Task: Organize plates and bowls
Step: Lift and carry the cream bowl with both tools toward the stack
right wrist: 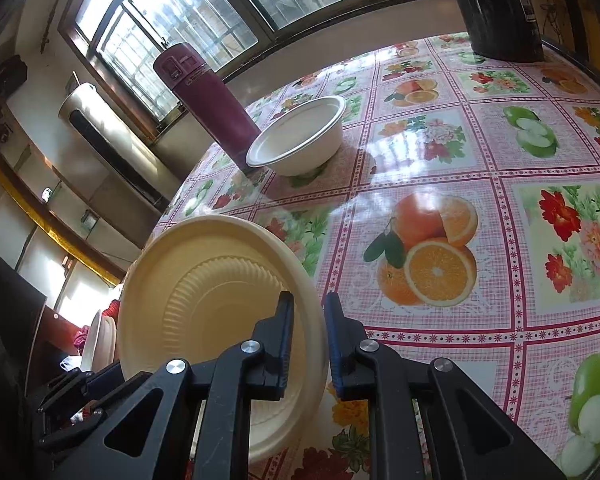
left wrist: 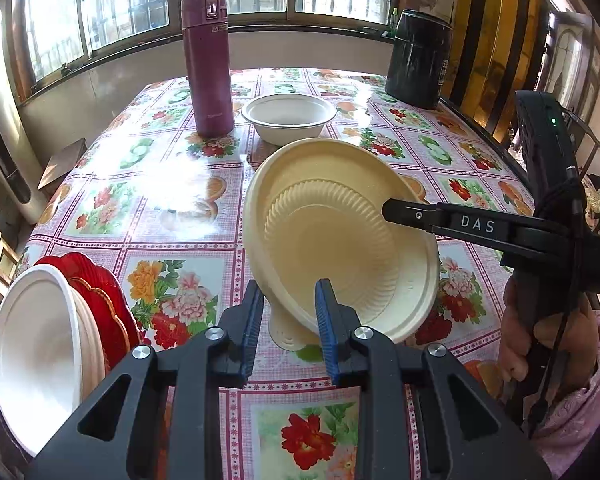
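Gripping one cream bowl from two sides, both grippers hold it tilted above the table, its hollow turned toward the left wrist camera. The left gripper has its blue-padded jaws narrowed on the bowl's near rim, one finger behind the wall and one inside it. The right gripper comes in from the right side of the left view and is closed on the opposite rim; in its own camera the rim passes between its two fingers, which sit close together on either side of it. A ribbed ring runs around the bowl's inner wall. Below the bowl's lower edge, in the left view, a small cream base or second piece shows, but I cannot tell whether it belongs to the bowl or rests on the table.

A white bowl stands upright farther back on the flowered cloth, just beside a maroon flask. A dark canister stands at the far right corner, well apart from both. At the left edge of the table a white plate leans on its edge against a cream plate and red plates behind it. A hand with a pink sleeve grips the right gripper's handle.
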Available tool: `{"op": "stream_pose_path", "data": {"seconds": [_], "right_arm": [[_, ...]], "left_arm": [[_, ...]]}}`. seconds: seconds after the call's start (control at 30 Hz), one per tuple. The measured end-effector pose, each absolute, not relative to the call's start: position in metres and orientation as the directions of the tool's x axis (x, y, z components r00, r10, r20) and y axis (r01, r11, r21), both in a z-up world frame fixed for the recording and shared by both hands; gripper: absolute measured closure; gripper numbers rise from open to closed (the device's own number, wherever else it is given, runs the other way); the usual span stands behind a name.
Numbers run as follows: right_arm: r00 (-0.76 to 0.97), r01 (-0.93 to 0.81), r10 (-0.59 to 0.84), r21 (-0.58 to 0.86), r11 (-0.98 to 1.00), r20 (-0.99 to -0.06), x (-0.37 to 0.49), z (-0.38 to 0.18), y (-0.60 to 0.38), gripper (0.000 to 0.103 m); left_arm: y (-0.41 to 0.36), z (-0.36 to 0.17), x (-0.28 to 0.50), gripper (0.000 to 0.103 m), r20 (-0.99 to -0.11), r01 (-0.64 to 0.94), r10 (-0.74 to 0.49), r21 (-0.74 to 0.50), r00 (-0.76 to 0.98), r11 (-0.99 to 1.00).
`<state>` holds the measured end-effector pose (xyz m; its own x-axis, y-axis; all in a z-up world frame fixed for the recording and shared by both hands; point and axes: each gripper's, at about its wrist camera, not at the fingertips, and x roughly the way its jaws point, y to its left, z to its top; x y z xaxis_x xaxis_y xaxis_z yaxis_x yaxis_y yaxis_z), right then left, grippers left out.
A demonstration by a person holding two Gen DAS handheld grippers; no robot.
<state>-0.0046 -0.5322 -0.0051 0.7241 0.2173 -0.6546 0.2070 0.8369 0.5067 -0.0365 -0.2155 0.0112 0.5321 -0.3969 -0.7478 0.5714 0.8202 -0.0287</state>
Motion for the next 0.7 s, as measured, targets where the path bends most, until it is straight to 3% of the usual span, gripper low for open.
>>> {"op": "stream_pose_path", "data": {"seconds": [0.7], "right_arm": [[0.806,-0.002,0.348,0.585,0.811,-0.479,-0.006,0.056,-0.450,0.086]], "left_arm": [[-0.128,0.080,-0.065,0.079,-0.590,0.471,-0.360,0.041,0.723,0.881]]}}
